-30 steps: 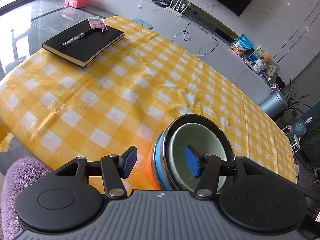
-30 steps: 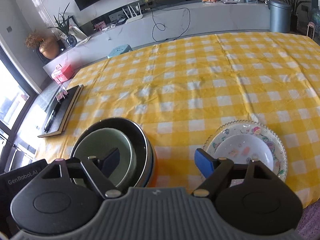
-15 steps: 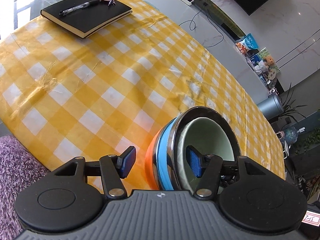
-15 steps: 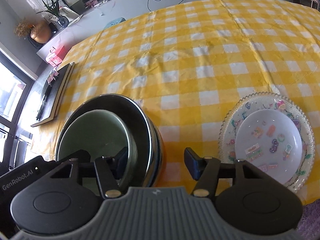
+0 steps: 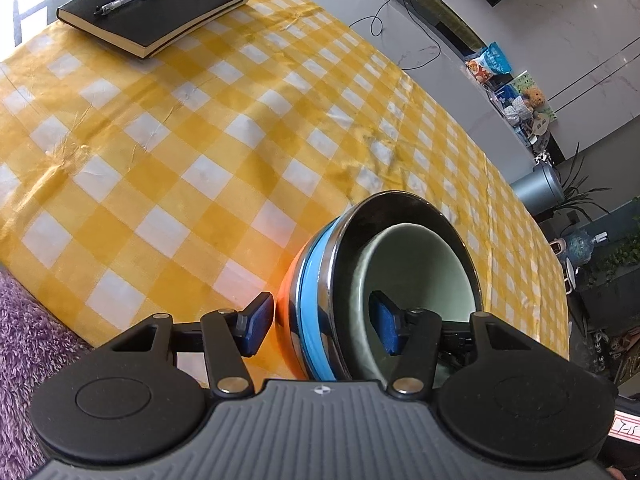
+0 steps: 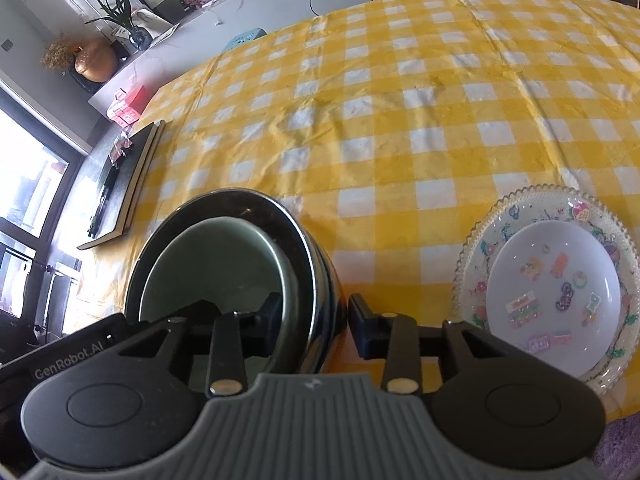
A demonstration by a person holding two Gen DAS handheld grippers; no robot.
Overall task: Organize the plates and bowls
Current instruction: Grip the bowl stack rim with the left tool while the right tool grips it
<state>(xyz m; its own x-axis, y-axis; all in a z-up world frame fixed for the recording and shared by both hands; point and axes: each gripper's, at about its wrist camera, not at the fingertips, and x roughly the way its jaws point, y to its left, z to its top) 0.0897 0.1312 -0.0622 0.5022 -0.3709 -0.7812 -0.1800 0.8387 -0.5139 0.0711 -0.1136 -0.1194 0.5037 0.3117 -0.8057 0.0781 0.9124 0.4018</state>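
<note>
tablecloth [image 5: 208, 152]: creased yellow-white checked cloth, faint sheen | outer bowl [image 6: 308, 240]: shiny metal rim, dark glossy inside | inner bowl [image 5: 420, 264]: smooth pale-green glaze | plate [image 6: 480, 240]: clear beaded glass | notebook [image 5: 160, 16]: matt black cover | rug [image 5: 28, 328]: shaggy purple pile

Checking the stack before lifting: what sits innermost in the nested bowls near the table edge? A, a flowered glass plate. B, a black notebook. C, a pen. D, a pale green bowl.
D: the pale green bowl lies inside the dark bowl, seen in both wrist views.
</note>
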